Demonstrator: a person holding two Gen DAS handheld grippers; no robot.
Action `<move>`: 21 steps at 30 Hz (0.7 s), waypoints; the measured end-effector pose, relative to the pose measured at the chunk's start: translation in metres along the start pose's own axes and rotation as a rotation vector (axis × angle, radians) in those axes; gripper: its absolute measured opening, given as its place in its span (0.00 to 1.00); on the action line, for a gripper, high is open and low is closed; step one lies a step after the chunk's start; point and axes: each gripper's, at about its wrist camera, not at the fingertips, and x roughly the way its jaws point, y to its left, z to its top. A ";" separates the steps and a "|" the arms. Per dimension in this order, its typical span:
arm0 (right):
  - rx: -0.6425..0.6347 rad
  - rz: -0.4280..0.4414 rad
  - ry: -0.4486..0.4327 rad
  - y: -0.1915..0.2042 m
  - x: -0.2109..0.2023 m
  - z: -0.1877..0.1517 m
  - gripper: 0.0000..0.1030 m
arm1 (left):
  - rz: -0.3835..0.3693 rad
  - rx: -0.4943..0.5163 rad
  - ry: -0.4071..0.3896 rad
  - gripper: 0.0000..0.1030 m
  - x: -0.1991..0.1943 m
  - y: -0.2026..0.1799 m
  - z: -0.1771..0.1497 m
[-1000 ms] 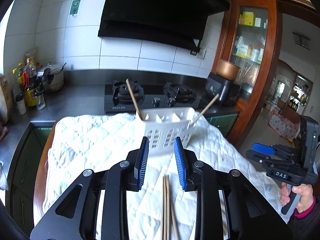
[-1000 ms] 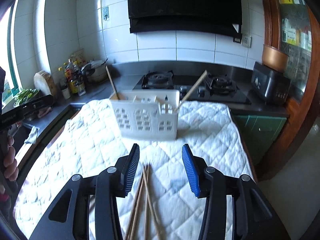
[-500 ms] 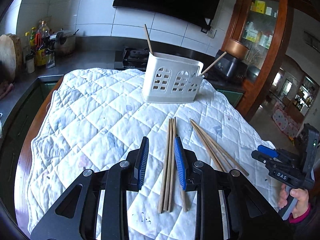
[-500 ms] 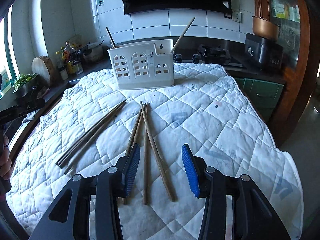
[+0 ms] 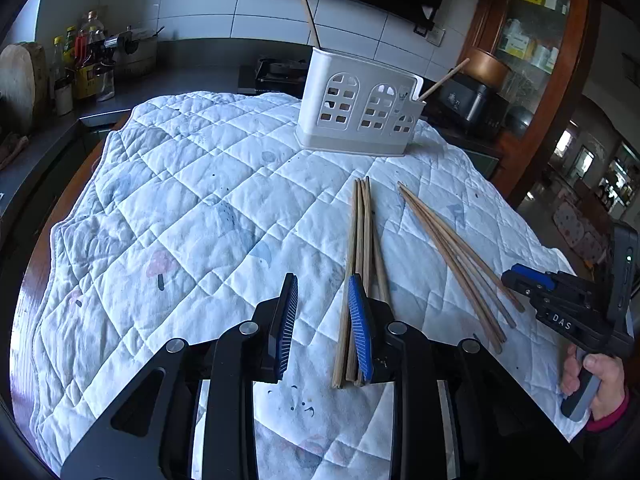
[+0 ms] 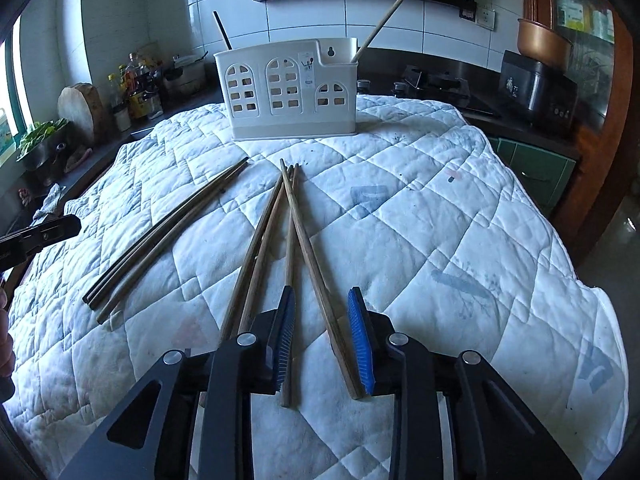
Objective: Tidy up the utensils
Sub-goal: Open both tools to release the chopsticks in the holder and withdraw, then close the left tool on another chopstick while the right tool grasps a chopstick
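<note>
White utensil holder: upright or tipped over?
Upright. The white utensil holder stands on its flat base on the quilted cloth, open top upward, with two chopsticks leaning out of it.

surface: white quilted cloth | on it: white utensil caddy; two chopstick bundles

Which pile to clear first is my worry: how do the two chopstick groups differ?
The left group lies tight and nearly parallel; the right group fans out, one stick crossing the others. From the right wrist, the left group slants sideways, the right group runs straight ahead. Both are wooden, flat on the quilt, pointing toward the white holder.
</note>
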 end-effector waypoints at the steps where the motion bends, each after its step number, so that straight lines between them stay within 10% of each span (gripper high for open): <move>1: -0.003 0.003 0.006 0.000 0.002 0.000 0.24 | -0.001 0.001 0.003 0.26 0.001 0.000 -0.001; 21: -0.031 0.004 0.082 -0.005 0.023 0.002 0.09 | -0.029 0.064 0.081 0.25 0.032 -0.015 -0.003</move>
